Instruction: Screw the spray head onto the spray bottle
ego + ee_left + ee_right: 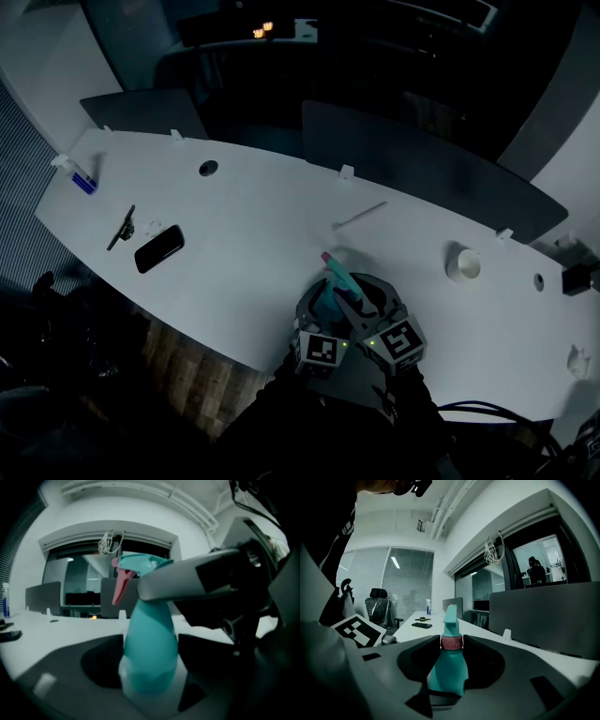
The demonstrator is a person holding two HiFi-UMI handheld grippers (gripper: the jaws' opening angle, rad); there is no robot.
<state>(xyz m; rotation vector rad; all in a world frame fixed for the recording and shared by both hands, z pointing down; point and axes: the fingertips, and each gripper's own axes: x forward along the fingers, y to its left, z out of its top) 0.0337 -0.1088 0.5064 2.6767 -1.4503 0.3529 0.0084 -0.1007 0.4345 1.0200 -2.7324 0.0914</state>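
spray head (450,615) sits on spray bottle (150,644). left tool (149,666) clamps bottle body, right tool (451,646) clamps pink collar (451,641). final tightening likely remains.

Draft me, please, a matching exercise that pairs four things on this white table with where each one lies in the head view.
Things:
A. teal plastic spray bottle
B. black flat phone
C. white round cup
D. thin white stick

Places:
1. right part of the white table
2. near edge, centre
3. left part
4. centre, just beyond the bottle

Pairs: A-2, B-3, C-1, D-4
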